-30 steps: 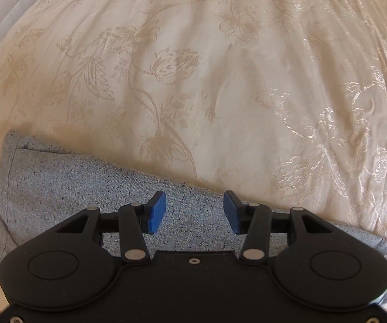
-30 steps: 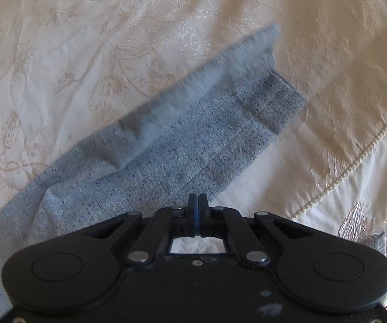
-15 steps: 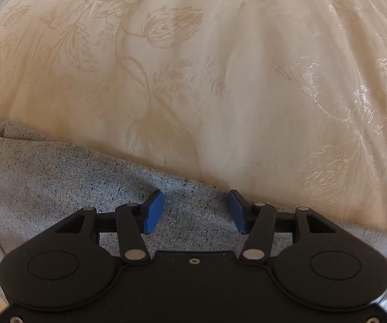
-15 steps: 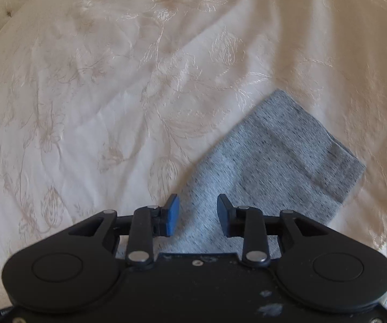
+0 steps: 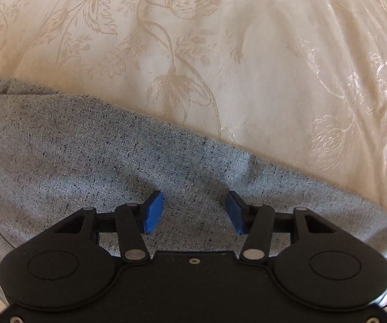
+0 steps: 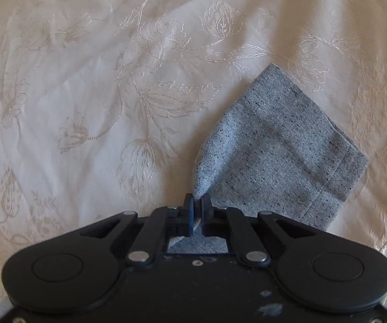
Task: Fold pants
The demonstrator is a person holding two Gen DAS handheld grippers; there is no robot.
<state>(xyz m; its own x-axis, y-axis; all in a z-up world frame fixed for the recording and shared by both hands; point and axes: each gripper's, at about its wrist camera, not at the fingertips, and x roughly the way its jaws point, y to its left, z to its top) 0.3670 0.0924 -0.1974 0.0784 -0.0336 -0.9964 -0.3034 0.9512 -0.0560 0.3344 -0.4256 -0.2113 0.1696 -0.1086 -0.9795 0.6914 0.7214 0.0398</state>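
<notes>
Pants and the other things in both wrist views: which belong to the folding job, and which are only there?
For the job:
- grey pants
- right gripper, shut on a pinch of the pants
- left gripper, open above the pants

Only there:
- cream flowered bedspread under everything

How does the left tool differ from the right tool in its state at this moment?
The left tool has its blue pads wide apart, while the right tool has its pads pressed together. The left tool holds nothing and only hangs above the grey pants; the right tool pinches a fold of the pants near the hemmed leg end. Both point down at the cream floral bedspread and share the same black body.
</notes>
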